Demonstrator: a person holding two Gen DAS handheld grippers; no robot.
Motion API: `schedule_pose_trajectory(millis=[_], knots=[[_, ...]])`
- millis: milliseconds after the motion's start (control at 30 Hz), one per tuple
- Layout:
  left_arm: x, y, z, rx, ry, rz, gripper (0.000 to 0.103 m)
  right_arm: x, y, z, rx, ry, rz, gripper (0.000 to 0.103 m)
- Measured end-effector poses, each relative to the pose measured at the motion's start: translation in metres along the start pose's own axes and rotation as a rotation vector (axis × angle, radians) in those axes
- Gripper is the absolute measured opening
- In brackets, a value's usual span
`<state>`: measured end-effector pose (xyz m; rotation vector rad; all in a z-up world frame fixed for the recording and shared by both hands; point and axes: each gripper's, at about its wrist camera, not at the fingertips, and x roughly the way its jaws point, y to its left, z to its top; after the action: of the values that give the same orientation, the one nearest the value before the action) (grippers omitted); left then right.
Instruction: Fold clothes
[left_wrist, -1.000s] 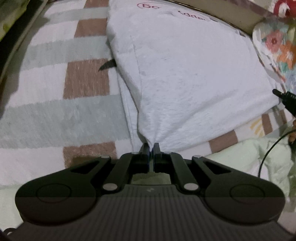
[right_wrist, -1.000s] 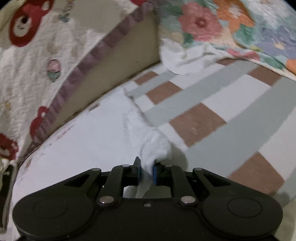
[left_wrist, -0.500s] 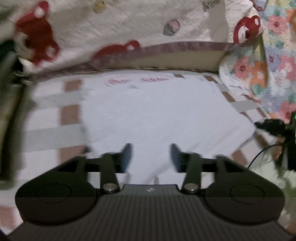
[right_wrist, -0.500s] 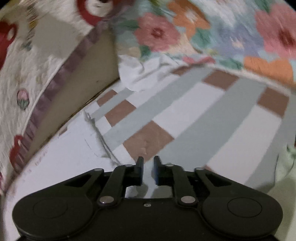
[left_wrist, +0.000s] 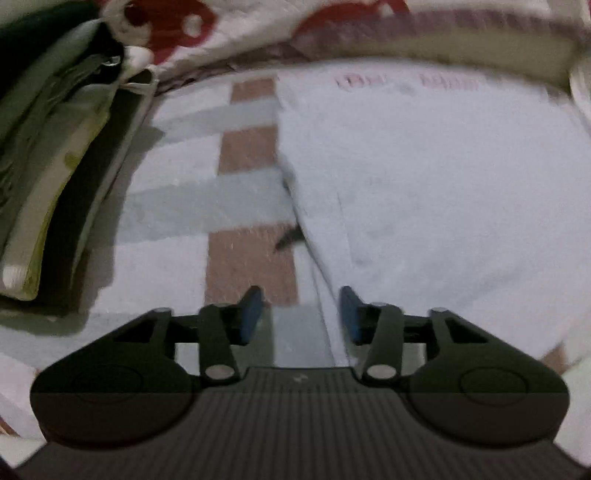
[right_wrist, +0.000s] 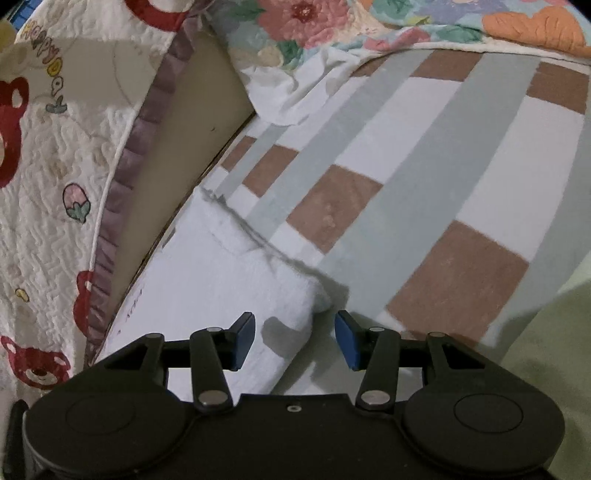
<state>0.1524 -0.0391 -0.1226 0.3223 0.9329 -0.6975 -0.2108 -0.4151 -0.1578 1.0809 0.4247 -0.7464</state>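
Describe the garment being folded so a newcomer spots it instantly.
On the striped grey, brown and white bedsheet, against the cartoon-bear quilt, lies the white garment. It is the only plain white piece, with faint pink lettering near its far edge.

Striped checked bedsheet (right_wrist: 424, 177), bear-print quilt (right_wrist: 55, 155), floral quilt (right_wrist: 332, 26)

The striped blanket (right_wrist: 436, 206) lies flat and bare right of the white garment (right_wrist: 221, 280), giving open passage there. Far behind the garment, a beige upright panel (right_wrist: 184, 147) with the bear-print quilt (right_wrist: 55, 184) draped over it closes the way. The floral quilt (right_wrist: 332, 29) blocks the far right corner. On the left, a stack of green-edged cushions (left_wrist: 44, 177) walls the blanket strip (left_wrist: 207, 206).
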Motion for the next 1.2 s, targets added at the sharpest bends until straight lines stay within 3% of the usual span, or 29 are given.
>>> schedule_pose_trajectory(millis=[100,233,333,400,433,467,533,600,667,733,900,967,1200], knots=[[-0.014,-0.008,-0.003,0.003,-0.060,-0.157,0.044,0.005,0.007,-0.007,0.003,0.027,0.032,0.054],[0.002,-0.041,-0.012,0.090,0.024,-0.349,0.045,0.015,0.013,-0.012,0.020,0.027,0.088,0.054],[0.013,-0.059,-0.019,0.120,0.091,-0.405,0.046,0.024,0.015,-0.009,0.025,0.002,0.115,0.056],[0.022,-0.066,-0.022,0.122,0.120,-0.393,0.049,0.023,0.018,-0.009,0.021,-0.039,0.097,0.056],[0.026,-0.070,-0.023,0.122,0.134,-0.386,0.049,0.022,0.020,-0.009,0.017,-0.062,0.084,0.050],[0.029,-0.071,-0.020,0.119,0.137,-0.375,0.050,0.018,0.020,-0.011,0.033,-0.110,0.071,0.030],[0.031,-0.078,-0.011,0.094,0.156,-0.321,0.050,0.012,0.020,-0.009,0.069,-0.155,0.076,0.007],[0.026,-0.089,0.000,0.060,0.126,-0.320,0.050,0.008,0.025,-0.002,0.002,-0.159,0.069,0.006],[0.020,-0.110,0.009,0.087,0.083,-0.355,0.050,0.008,0.027,0.000,-0.036,-0.154,0.051,0.005],[0.021,-0.137,0.011,0.163,0.042,-0.327,0.050,0.007,0.027,0.002,-0.062,-0.147,0.031,0.005],[0.037,-0.180,-0.007,0.346,0.100,-0.197,0.055,0.008,0.022,0.001,-0.099,-0.126,0.012,0.004],[0.034,-0.182,-0.010,0.372,0.106,-0.188,0.057,0.008,0.020,0.003,-0.091,-0.122,0.027,0.004],[0.038,-0.169,-0.011,0.321,0.120,-0.250,0.061,0.009,0.028,0.010,-0.066,-0.121,0.015,0.005]])
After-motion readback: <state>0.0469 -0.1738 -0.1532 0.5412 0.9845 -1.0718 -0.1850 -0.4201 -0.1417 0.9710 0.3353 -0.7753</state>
